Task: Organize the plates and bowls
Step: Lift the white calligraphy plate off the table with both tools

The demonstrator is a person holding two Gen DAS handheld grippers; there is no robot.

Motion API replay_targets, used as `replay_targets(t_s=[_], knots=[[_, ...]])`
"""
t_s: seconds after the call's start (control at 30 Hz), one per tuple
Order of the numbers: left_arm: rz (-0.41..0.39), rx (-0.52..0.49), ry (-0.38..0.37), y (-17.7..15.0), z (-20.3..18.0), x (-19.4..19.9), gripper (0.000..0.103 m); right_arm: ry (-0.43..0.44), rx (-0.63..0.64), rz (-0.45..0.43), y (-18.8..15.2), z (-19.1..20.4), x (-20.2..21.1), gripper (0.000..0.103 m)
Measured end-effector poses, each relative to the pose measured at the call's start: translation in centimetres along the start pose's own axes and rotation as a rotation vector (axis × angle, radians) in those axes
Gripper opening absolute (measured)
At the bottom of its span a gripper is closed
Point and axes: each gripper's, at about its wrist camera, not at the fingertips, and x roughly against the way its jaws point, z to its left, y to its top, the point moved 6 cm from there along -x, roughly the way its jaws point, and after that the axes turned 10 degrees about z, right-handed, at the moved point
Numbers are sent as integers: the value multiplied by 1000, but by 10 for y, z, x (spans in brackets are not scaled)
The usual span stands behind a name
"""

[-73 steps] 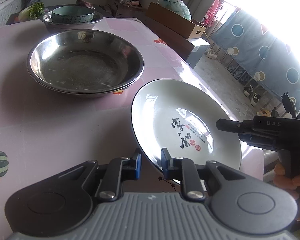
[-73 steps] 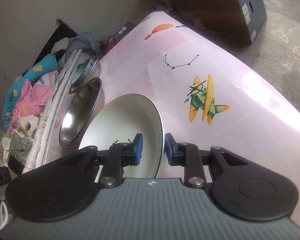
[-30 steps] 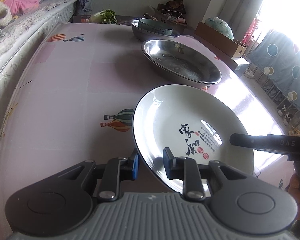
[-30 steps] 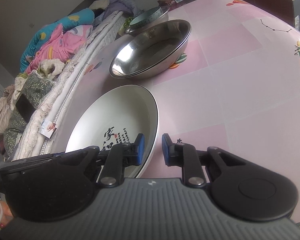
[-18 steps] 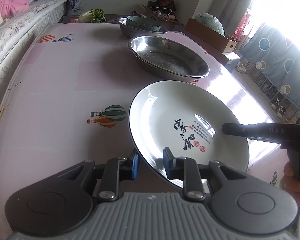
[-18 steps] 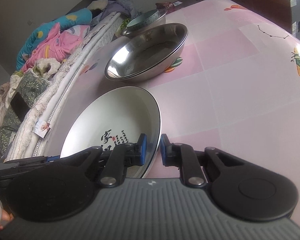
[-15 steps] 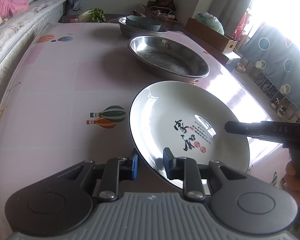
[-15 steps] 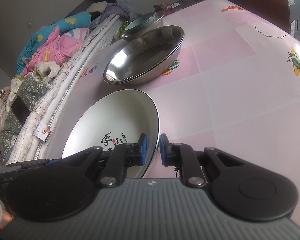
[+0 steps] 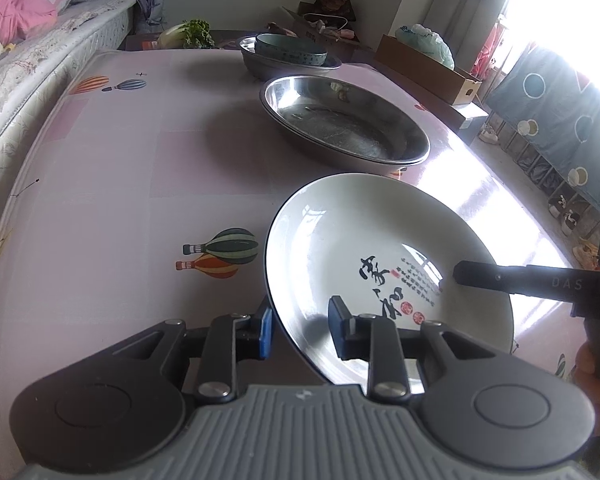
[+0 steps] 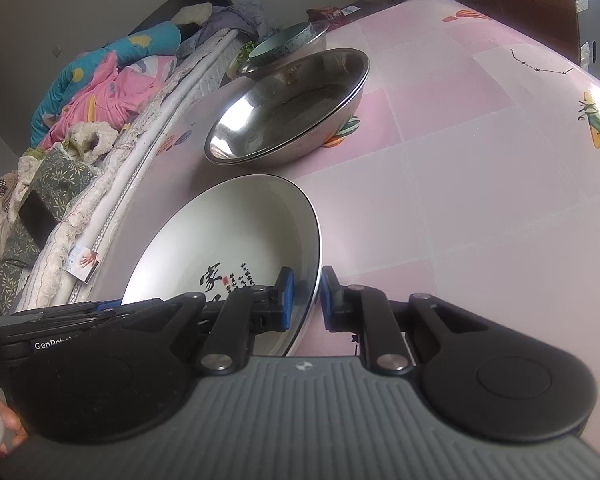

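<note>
A white plate [image 9: 380, 248] with black calligraphy hangs just above the pink table [image 9: 120, 160], carried from two sides. My left gripper [image 9: 300, 326] has the plate's near rim between its pads, and its jaws are opening slightly. On the plate's opposite rim [image 10: 228, 232] my right gripper [image 10: 306, 300] is shut; it also shows as a black finger [image 9: 500, 278] across the plate. A large steel basin [image 9: 344, 120] sits just beyond the plate. Behind it a teal bowl [image 9: 290, 50] rests inside a smaller steel dish [image 9: 324, 65].
A bed with heaped clothes [image 10: 100, 80] runs along one side of the table. Cardboard boxes [image 9: 424, 68] stand beyond the far edge. Greens [image 9: 196, 32] lie behind the dishes. A hand [image 9: 592, 364] holds the right gripper's handle.
Both views have swung so the basin and the bowl sit further off behind the plate. The plate stays between both pairs of pads, and the left pads stand slightly wider apart.
</note>
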Motion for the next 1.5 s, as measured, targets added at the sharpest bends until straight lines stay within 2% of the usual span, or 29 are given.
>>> replay_targets(t_s=[0.1,0.27,0.77,0.97,1.5], knots=[[2,-14,15,1,-3,-1,30,7,-8,-1,0,-1,1,15],[12,-23,-11,2,-8,-3,30,2,-25,-14,2,-8,6,15],[10,-58,24,7,-16,-8,31,-22,-6,-38,2,-10,5,15],[-1,-76,37,7,-19,-10,37,-38,17,-56,1,-8,3,16],[2,-58,45,9,-22,-10,37,-94,55,-61,2,-1,4,18]])
